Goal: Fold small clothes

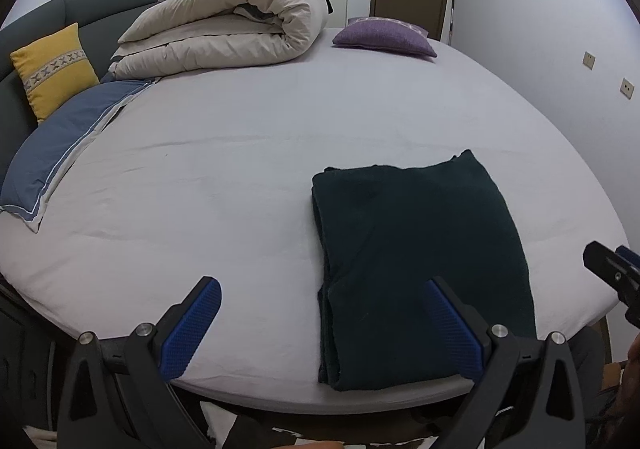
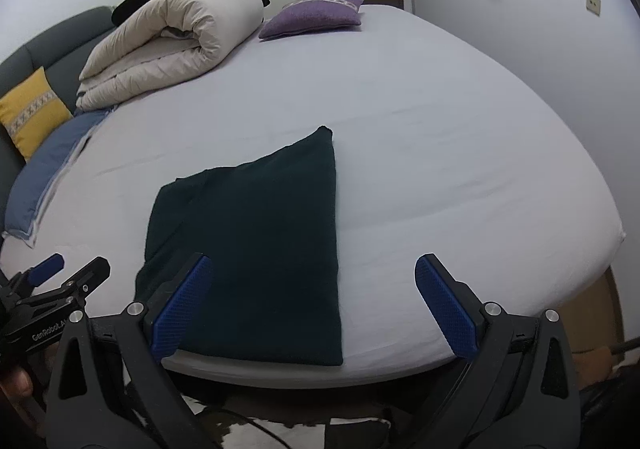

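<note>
A dark green garment (image 1: 420,269) lies folded into a long rectangle on the pale grey bed sheet (image 1: 220,189), near the bed's front edge; it also shows in the right wrist view (image 2: 260,249). My left gripper (image 1: 324,289) is open and empty, held above the front edge, its right finger over the garment's near part. My right gripper (image 2: 312,269) is open and empty, its left finger over the garment's near left part. Each gripper shows at the edge of the other's view.
A rolled beige duvet (image 1: 224,33) with a black cloth on top lies at the back. A purple cushion (image 1: 384,35), a yellow cushion (image 1: 52,69) and a blue pillow (image 1: 60,145) lie around it. A wall stands to the right (image 1: 560,29).
</note>
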### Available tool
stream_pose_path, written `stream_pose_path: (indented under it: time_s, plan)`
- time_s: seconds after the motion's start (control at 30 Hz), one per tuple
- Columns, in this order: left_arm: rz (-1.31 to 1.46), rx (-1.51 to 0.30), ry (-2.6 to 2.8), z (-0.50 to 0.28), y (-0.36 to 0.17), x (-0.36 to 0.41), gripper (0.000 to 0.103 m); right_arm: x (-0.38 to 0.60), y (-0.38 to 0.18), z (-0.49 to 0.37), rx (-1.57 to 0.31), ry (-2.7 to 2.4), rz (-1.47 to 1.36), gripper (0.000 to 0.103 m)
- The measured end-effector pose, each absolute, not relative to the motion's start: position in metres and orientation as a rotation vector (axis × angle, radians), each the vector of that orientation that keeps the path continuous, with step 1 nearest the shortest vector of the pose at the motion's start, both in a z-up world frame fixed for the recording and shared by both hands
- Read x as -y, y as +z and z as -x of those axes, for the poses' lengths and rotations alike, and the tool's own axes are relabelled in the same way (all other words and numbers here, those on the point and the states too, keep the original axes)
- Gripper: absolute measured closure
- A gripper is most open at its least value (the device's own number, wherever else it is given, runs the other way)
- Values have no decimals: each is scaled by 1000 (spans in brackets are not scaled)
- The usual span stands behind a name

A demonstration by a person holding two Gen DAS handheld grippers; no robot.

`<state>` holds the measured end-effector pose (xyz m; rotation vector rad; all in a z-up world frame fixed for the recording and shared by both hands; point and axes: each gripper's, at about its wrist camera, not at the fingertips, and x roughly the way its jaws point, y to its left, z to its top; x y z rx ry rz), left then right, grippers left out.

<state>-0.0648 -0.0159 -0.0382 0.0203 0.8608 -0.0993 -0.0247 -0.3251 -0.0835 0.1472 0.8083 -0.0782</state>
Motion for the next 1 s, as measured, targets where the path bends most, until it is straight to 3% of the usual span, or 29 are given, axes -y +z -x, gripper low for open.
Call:
stream_pose_path:
  time_s: [1.0]
  plan:
    - [-14, -893, -86, 67, -51, 7, 0, 300, -99, 11, -863, -59, -86, 0]
